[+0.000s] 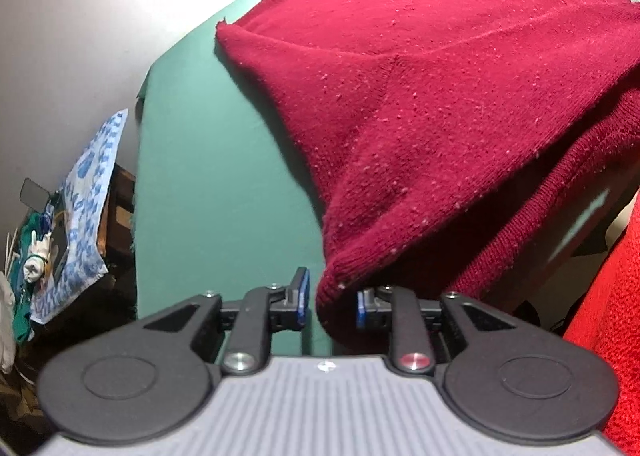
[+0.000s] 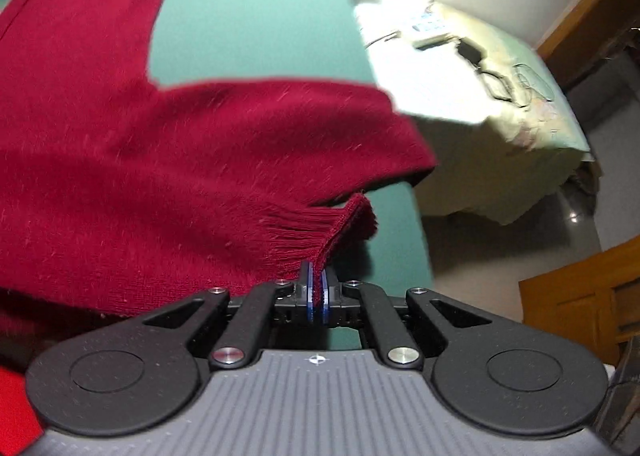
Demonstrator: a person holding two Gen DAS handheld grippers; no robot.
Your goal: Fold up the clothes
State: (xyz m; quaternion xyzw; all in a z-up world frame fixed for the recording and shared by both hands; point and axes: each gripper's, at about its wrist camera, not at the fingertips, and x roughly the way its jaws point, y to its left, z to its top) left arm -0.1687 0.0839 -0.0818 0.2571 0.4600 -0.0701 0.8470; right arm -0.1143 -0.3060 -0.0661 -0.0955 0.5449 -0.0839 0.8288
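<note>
At the near edge of the green tabletop [image 1: 208, 183], the right gripper [image 2: 317, 298] pinches the dark-red knitted sweater's [image 1: 420, 103] ribbed cuff [image 2: 340, 228] — the left gripper [image 1: 332, 302] stands parted around a loose hem, so that side could slump and skew the fold.

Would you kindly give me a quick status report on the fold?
Right tongs shut on sweater's ribbed hem. Left tongs parted, pads off the cloth hanging between them. Dark red sweater partly on green table. Nothing in the way.

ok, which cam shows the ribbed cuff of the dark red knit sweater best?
Right wrist view: the ribbed cuff of the dark red knit sweater sits centred, pinched between the right gripper pads. The left wrist view shows mostly the sweater body on the green table; only a ribbed edge hangs between the left gripper, pads apart.
</note>
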